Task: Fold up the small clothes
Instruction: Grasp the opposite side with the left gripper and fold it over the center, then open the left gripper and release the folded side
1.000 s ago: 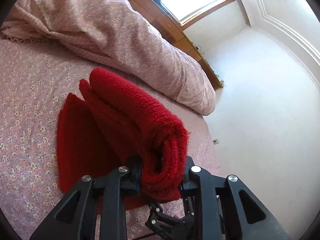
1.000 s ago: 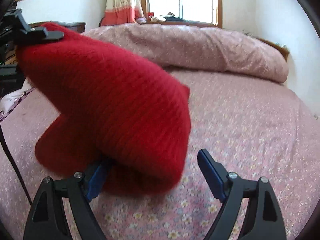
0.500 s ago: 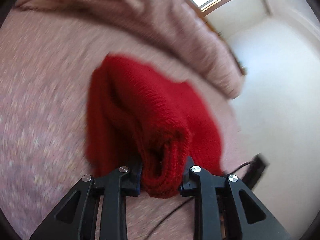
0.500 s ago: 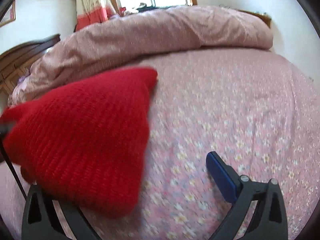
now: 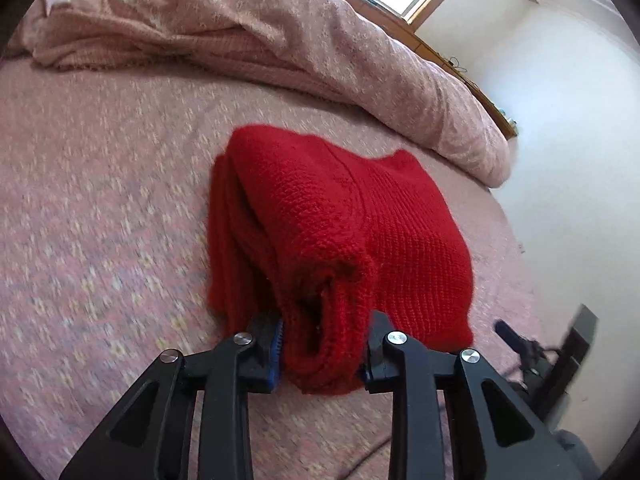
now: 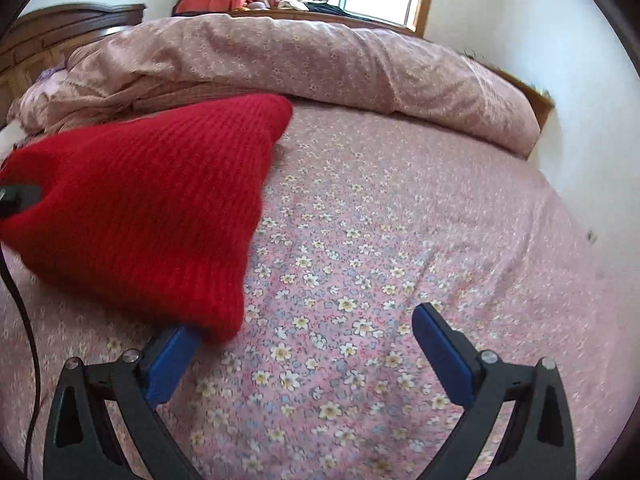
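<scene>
My left gripper (image 5: pixel 325 346) pinches the near folded edge of the red sweater (image 5: pixel 340 236), which lies folded on the flowered bedsheet (image 6: pixel 380 264); the jaws have just eased slightly. The sweater's underside is hidden. My right gripper (image 6: pixel 306 344) is spread wide, having just opened, its left pad (image 6: pixel 170 360) partly tucked under the sweater's corner.

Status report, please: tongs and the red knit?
Left tongs shut on folded red knit. Right tongs open, empty, beside it. Nothing blocking on bed sheet.
</scene>
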`<state>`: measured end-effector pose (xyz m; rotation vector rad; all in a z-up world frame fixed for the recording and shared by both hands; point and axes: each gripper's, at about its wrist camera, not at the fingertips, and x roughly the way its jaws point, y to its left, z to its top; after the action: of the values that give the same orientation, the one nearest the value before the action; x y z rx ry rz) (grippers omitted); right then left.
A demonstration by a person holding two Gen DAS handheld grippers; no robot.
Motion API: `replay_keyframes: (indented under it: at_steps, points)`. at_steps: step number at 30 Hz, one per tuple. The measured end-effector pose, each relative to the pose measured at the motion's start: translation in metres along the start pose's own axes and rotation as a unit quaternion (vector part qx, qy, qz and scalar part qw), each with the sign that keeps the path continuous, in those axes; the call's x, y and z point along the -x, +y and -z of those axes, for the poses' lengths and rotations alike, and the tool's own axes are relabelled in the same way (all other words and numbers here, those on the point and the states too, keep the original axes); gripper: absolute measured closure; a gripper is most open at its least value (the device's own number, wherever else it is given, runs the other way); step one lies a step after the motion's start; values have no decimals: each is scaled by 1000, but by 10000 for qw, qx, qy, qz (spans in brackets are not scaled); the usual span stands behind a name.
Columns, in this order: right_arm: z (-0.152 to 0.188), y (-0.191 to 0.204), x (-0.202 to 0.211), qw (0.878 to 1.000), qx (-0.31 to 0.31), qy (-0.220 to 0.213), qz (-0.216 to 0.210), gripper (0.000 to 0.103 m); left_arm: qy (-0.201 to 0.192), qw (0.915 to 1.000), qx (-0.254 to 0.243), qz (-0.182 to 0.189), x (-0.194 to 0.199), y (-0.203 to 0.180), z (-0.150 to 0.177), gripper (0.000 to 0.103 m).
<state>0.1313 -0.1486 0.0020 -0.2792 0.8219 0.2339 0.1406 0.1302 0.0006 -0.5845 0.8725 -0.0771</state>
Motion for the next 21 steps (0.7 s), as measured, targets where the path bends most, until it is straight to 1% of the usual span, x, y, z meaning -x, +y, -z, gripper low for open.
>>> replay_keyframes:
  at_steps: [2, 3, 4, 5, 6, 7, 8, 9, 10, 11, 12, 13, 14, 15, 16, 17, 18, 19, 20, 21]
  points:
    - [0, 3, 5, 9998, 167, 92, 54, 2, 35, 10000, -5, -80, -2, 4, -2, 77]
    - [2, 2, 7, 9994, 241, 170, 179, 6, 60, 9999, -23, -123, -2, 5, -2, 74]
    - [4, 0, 9, 9986, 300, 227, 364, 8, 132, 9998, -45, -160, -2, 6, -3, 68]
    - [6, -6, 12, 9977, 321, 255, 534, 11, 223, 9996, -32, -183, -1, 7, -4, 66]
    - [6, -12, 13, 9975, 265, 259, 595, 14, 376, 9992, 113, -123, 3, 9, -5, 66]
    - [4, -19, 15, 9977, 129, 253, 623, 21, 445, 9988, 201, -33, 8, 10, -6, 66]
    - [-1, -30, 16, 9981, -179, 233, 535, 33, 428, 9987, 277, 97, 20, 11, -6, 66]
    - [-6, -36, 17, 9984, -404, 209, 338, 45, 293, 9989, 311, 186, 34, 11, -5, 66]
    - [-12, -42, 18, 9978, -630, 174, 73, 51, 60, 9993, 306, 204, 50, 8, -4, 66]
    - [-21, -47, 17, 9956, -875, 114, -303, 64, -172, 9994, 255, 161, 64, 3, -3, 66]
    - [-26, -47, 18, 9940, -961, 50, -525, 70, -369, 9991, 182, 95, 74, -2, -4, 65]
    - [-31, -46, 18, 9916, -1003, -59, -810, 81, -610, 9981, 53, -36, 81, -12, -8, 65]
    - [-41, -43, 21, 9872, -1001, -262, -1217, 87, -761, 9969, -49, -186, 83, -20, -12, 65]
    - [-48, -37, 24, 9829, -985, -433, -1493, 88, -842, 9958, -125, -332, 81, -30, -18, 65]
    - [-55, -33, 26, 9775, -951, -602, -1784, 92, -901, 9946, -221, -474, 77, -42, -24, 65]
    - [-60, -29, 27, 9728, -919, -718, -2001, 95, -961, 9932, -366, -541, 70, -52, -30, 65]
    - [-65, -22, 29, 9644, -881, -878, -2334, 96, -1009, 9920, -495, -569, 62, -61, -33, 65]
    - [-69, -16, 28, 9582, -848, -962, -2556, 97, -991, 9909, -587, -694, 50, -70, -37, 66]
    - [-72, -10, 26, 9549, -815, -975, -2683, 100, -929, 9909, -610, -753, 39, -72, -38, 67]
    - [-72, -1, 20, 9526, -738, -901, -2811, 100, -857, 9915, -625, -753, 29, -73, -38, 69]
